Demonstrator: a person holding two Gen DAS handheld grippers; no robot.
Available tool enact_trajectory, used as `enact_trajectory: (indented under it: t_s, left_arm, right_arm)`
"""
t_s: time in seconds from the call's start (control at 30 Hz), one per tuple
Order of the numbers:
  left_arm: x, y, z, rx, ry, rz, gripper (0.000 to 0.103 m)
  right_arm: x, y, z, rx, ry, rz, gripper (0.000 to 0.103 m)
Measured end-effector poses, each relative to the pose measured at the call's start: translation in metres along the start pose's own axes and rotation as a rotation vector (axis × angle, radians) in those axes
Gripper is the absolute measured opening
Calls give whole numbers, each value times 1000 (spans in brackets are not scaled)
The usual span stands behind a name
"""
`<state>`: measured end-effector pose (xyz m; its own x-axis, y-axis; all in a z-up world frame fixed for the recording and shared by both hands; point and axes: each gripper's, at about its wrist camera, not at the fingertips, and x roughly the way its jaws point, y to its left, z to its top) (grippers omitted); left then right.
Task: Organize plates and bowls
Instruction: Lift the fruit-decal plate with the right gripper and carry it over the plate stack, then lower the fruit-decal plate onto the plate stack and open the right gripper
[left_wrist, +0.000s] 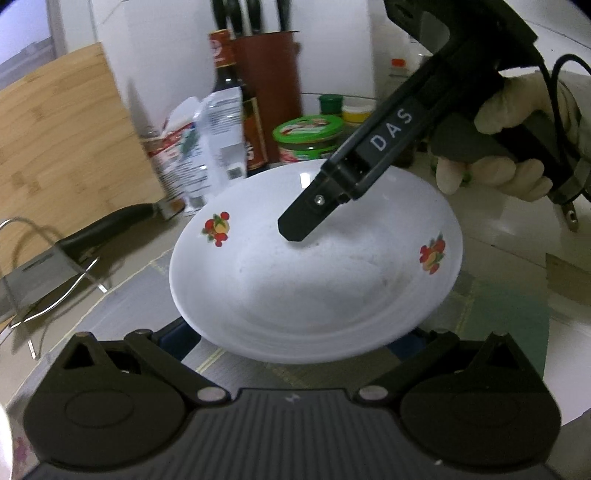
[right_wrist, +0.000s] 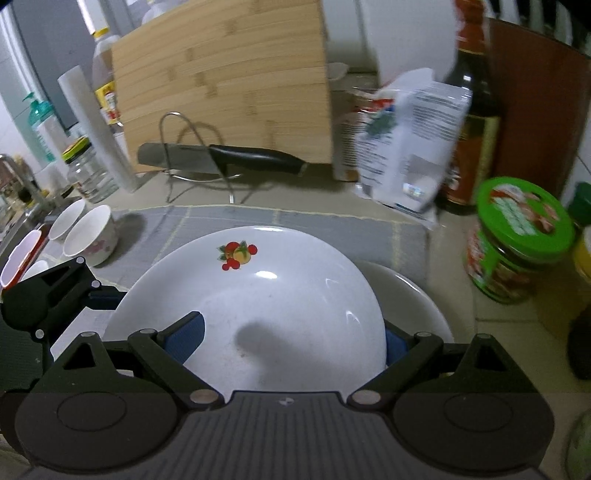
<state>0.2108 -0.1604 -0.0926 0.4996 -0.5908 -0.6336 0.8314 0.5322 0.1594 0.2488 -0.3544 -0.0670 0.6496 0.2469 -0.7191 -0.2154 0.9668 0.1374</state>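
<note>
Both grippers share the white round fruit-print plate above the grey mat: right gripper spread wide across it, left gripper grip unclear, second plate directly beneath.

Left gripper fingertips hidden under plate; second plate perhaps beneath, mostly covered.

My right gripper: black, white "DAS" lettering, silver screw, black cable; pale glove; blue pads.
</note>
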Motion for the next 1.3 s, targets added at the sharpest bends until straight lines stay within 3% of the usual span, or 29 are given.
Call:
enact_trajectory:
  t_s: [0.6, 1.3]
  left_arm:
    - [30, -11, 6, 42, 29, -69, 102]
    - [40, -7, 7, 44, 74, -82, 102]
  right_arm:
    - [-3, -27, -19, 66, 17, -65, 98]
    - [15, -33, -23, 72, 59, -86, 98]
